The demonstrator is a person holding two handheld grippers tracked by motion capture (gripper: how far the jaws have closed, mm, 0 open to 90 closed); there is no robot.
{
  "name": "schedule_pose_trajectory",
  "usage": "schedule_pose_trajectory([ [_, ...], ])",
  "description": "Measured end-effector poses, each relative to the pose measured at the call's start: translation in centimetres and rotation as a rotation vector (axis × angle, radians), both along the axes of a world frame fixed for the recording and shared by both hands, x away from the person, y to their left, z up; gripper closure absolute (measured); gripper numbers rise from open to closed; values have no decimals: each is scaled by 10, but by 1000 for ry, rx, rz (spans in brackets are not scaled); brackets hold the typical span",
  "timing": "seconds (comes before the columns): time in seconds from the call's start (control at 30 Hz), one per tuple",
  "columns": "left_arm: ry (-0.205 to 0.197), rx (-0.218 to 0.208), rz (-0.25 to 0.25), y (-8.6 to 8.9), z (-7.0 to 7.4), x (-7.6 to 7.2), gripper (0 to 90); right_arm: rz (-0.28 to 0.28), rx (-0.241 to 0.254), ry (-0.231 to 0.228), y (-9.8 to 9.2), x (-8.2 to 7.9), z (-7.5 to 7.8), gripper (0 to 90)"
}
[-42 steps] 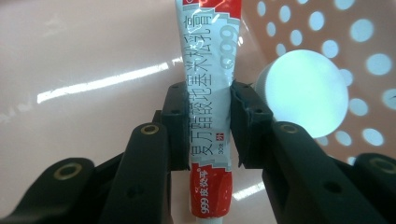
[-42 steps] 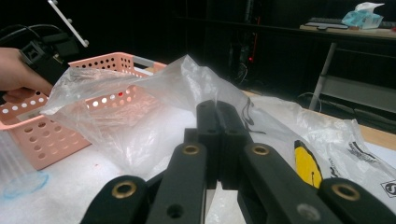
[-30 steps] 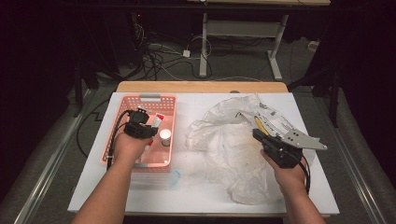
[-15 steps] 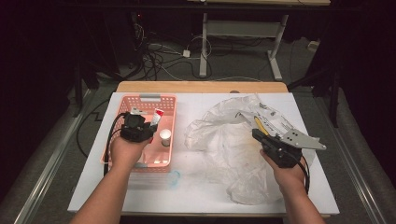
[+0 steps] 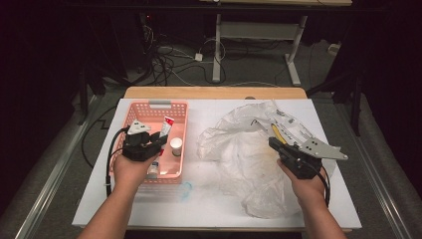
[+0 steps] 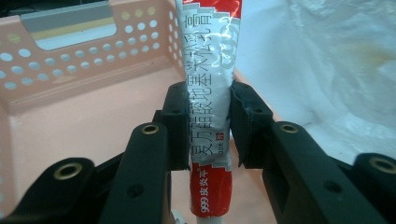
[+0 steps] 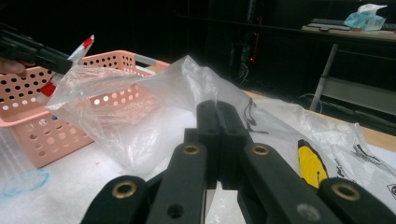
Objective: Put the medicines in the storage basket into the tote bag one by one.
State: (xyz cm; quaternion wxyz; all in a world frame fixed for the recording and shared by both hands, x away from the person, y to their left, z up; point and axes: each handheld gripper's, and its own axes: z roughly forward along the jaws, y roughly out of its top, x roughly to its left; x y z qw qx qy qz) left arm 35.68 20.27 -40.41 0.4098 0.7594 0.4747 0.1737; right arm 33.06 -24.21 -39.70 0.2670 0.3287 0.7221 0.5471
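Legend. Landmark: the pink basket (image 5: 149,112), at the left of the white table (image 5: 209,209).

Hidden or unclear: in the left gripper view the tube (image 6: 211,84) is cut off by the top edge, and its cap end sinks out of sight between the jaw arms. In the high view a small white-capped jar (image 5: 175,146) stands inside the basket; a second small item beside the person's left hand is too small to identify.

Tube and claw: the red-and-white tube stands upright above the basket's interior, midway between the pads of the left gripper (image 6: 206,121). The pads press both its flat sides, so the left gripper is clenched on the tube.

Right gripper (image 7: 217,135): well to the right of the basket, jaws fully closed, pinching the edge of the clear plastic bag (image 5: 249,154), whose film lifts toward the basket.
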Motion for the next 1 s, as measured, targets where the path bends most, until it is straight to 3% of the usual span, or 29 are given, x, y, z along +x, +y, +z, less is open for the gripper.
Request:
schedule_pose_trajectory([
  [0.1, -20, -3, -15, -2, 0, -8, 679, 3, 0, 1, 0, 0, 0, 900],
  [0.13, -24, -23, -23, -3, 0, -13, 679, 5, 5, 2, 0, 0, 0, 900],
  [0.43, -66, -17, -39, -10, -7, -31, 679, 4, 3, 0, 0, -2, 1, 900],
  [0.6, -81, -37, -37, -10, -11, -39, 679, 5, 4, 2, 1, -2, 0, 900],
  [0.8, -109, -2, -46, -10, -12, -48, 679, 7, 0, 4, 2, -3, -1, 900],
  [1.0, -122, -40, -49, -8, -8, -53, 679, 19, 0, -1, 3, -4, 0, 900],
])
